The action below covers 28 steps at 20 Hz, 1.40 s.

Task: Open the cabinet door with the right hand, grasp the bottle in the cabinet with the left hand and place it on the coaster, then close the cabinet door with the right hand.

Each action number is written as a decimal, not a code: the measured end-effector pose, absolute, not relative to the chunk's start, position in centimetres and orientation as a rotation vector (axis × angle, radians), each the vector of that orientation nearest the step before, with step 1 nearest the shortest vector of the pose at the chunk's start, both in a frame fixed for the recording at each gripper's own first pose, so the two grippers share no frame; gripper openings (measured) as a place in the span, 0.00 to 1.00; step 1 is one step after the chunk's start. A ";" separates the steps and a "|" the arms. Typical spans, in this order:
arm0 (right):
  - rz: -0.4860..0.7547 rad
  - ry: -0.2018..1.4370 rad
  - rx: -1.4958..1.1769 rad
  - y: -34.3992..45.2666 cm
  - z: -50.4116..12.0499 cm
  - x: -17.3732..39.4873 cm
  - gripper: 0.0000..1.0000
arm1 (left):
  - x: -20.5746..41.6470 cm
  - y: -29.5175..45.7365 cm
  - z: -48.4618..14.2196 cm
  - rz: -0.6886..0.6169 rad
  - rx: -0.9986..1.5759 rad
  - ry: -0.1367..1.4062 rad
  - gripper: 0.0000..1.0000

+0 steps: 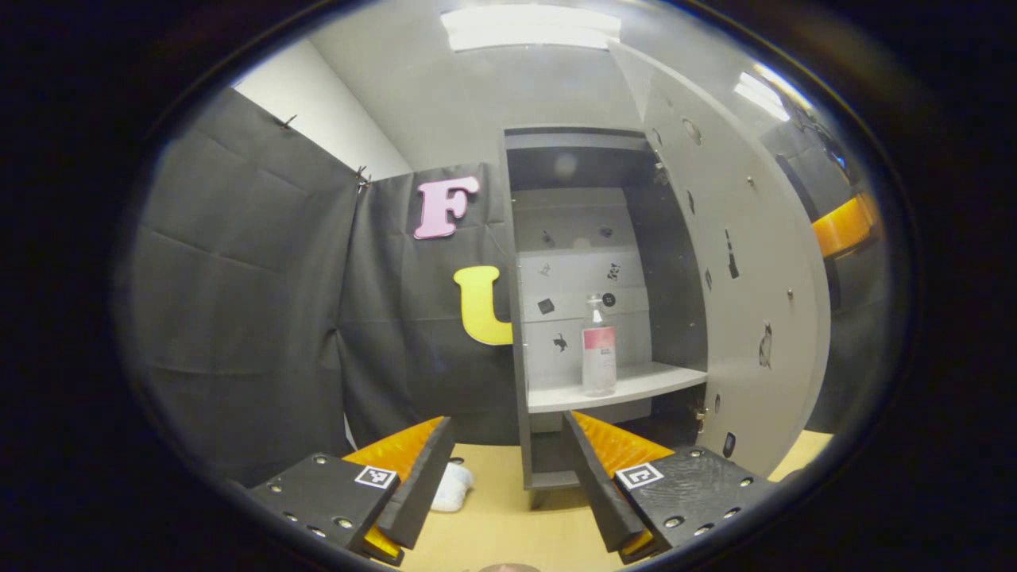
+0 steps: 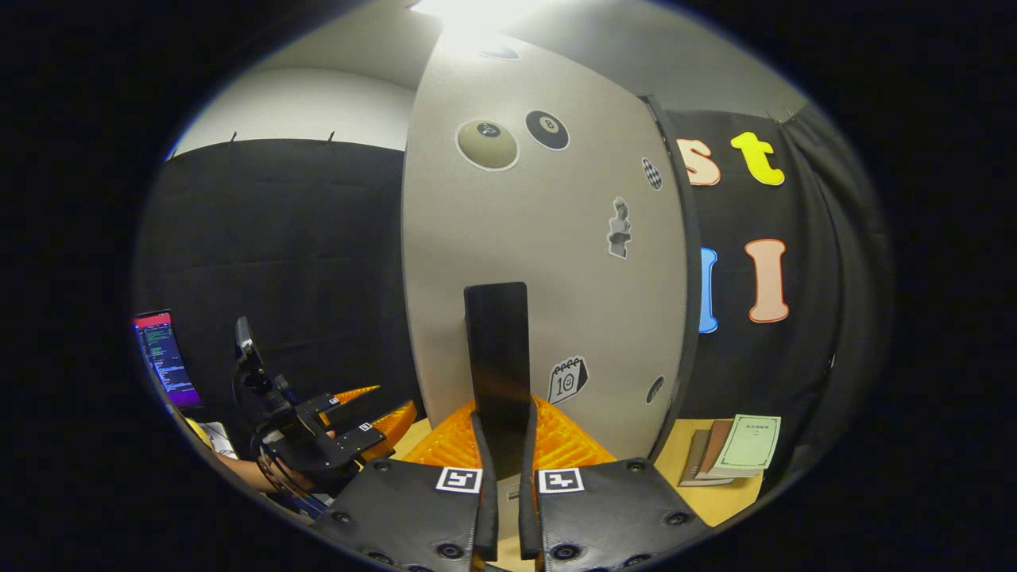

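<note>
Cabinet door [image 1: 739, 262] swung open, stickers on face. Right gripper [image 2: 502, 445] clamped on door handle [image 2: 497, 357]. Left gripper [image 1: 508, 453] spread, holding nothing. Bottle [image 1: 598, 349] upright on cabinet shelf [image 1: 636, 383]; label writing unreadable.

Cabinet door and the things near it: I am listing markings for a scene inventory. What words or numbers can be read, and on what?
"8": black ball sticker on the cabinet door.
"10": calendar sticker low on that door.
Bottle on the shelf: label too blurred to read.
Booklet right of the cabinet: cover print too small to read.
Handle: no text.
</note>
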State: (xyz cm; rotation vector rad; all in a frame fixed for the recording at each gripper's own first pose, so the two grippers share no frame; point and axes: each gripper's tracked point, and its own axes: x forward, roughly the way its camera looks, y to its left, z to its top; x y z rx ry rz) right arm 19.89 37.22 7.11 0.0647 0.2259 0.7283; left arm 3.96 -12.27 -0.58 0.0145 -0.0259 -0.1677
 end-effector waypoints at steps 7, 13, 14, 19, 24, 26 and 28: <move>0.657 0.198 0.043 36.7 6.5 19.6 0.10 | 2.1 -14.3 -0.5 -0.179 0.030 -0.016 0.82; 0.552 0.157 0.023 34.7 6.6 20.1 0.11 | 0.3 -15.5 -0.7 -0.189 0.049 0.000 0.83; 0.531 0.154 0.015 34.3 6.6 20.3 0.11 | 0.1 -15.7 -0.7 -0.189 0.050 -0.002 0.83; 0.391 0.130 -0.009 31.2 6.7 21.4 0.11 | -1.3 -16.0 -0.4 -0.181 0.036 -0.002 0.84; 0.406 0.130 0.138 29.1 7.5 20.8 0.11 | -0.4 -16.8 0.4 -0.198 0.027 -0.009 0.83; 0.424 0.140 0.177 28.6 7.2 19.8 0.13 | 0.5 -18.1 1.0 -0.226 0.026 -0.016 0.84; 0.394 0.135 0.168 27.3 6.9 19.2 0.16 | 2.0 -19.6 1.7 -0.266 0.032 -0.028 0.84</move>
